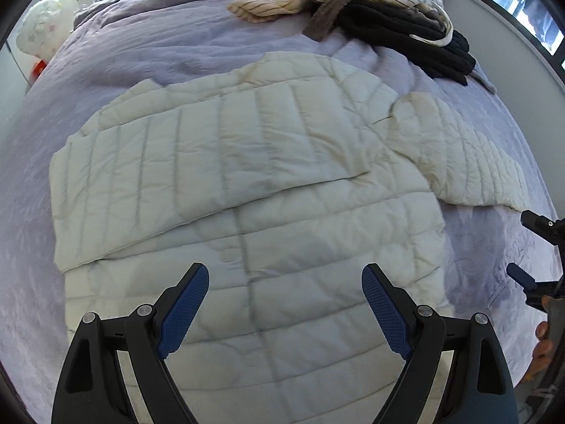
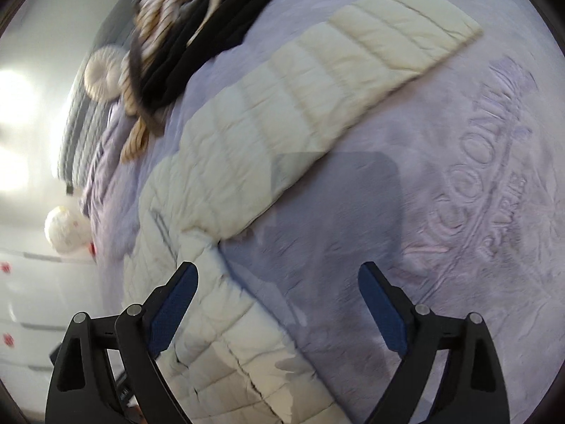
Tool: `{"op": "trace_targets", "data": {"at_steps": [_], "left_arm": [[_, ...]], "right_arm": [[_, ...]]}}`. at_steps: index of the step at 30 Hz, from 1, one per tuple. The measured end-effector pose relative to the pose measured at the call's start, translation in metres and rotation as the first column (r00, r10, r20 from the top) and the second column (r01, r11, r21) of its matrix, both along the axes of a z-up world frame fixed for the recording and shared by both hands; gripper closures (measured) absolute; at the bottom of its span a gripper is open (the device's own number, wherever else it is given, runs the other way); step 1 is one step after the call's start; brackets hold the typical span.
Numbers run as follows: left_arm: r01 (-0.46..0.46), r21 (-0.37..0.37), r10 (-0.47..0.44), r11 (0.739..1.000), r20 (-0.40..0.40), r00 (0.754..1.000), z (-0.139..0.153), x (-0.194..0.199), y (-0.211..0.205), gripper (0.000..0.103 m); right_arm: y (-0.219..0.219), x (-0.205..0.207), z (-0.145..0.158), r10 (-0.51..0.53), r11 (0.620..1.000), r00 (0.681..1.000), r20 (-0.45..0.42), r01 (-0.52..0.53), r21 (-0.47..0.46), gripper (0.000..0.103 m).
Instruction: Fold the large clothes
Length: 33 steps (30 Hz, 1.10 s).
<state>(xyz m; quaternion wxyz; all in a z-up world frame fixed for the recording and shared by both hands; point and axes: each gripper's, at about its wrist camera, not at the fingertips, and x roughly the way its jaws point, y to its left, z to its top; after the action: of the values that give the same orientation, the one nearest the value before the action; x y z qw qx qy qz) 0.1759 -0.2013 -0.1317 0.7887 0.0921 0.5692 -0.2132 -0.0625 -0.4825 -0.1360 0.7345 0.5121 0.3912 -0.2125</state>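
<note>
On the lilac bedspread (image 1: pixel 148 53) my quilted jacket (image 1: pixel 247 183) lay flat, one sleeve (image 2: pixel 353 81) flung outward from it. Both my left gripper (image 1: pixel 284 312) and right gripper (image 2: pixel 279 312) hung wide open above the jacket, empty. It looked light, puffy and slippery; I judged the sleeve's cuff the best hold.

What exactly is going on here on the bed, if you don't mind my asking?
A person is folding a cream quilted jacket on a lilac bedspread, with a two-finger tool in each hand. One sleeve is already folded across the body, while the other sleeve lies stretched out to the side. The left tool hangs open above the jacket and the right tool is open near the outstretched sleeve; neither holds anything. A heap of striped and black clothes waits further up the bed.
</note>
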Motion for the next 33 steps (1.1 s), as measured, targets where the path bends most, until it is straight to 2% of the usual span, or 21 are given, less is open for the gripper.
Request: {"op": "trace_targets", "data": {"at_steps": [3,7,13,17,29,33], "left_arm": [[0.005,0.007,-0.005,1.0,0.0,1.0,0.001,-0.001,-0.008,0.014],[0.001,0.045,-0.001,0.999,-0.001,1.0,-0.003,-0.002,-0.02,0.014],[0.001,0.075,0.002,0.997,-0.037,0.999,-0.01,0.0,-0.03,0.014],[0.006,0.126,-0.005,0.992,-0.007,1.0,-0.014,-0.001,-0.036,0.014],[0.01,0.143,-0.008,0.99,-0.018,1.0,-0.022,0.004,-0.041,0.014],[0.012,0.137,-0.009,0.991,-0.024,1.0,-0.023,0.007,-0.041,0.014]], "right_arm": [[-0.016,-0.008,-0.002,-0.06,0.998,0.998,0.031,0.061,-0.022,0.0],[-0.036,-0.005,-0.006,-0.068,0.997,0.998,0.006,0.068,-0.031,0.0],[-0.071,0.004,-0.021,-0.1,0.992,0.994,0.043,0.096,0.077,0.0],[-0.096,0.01,-0.028,-0.16,0.981,0.982,0.105,0.146,0.124,0.0],[-0.129,0.041,-0.051,-0.25,0.946,0.942,0.223,0.188,0.265,0.0],[-0.131,0.048,-0.055,-0.29,0.924,0.913,0.286,0.189,0.333,0.0]]}}
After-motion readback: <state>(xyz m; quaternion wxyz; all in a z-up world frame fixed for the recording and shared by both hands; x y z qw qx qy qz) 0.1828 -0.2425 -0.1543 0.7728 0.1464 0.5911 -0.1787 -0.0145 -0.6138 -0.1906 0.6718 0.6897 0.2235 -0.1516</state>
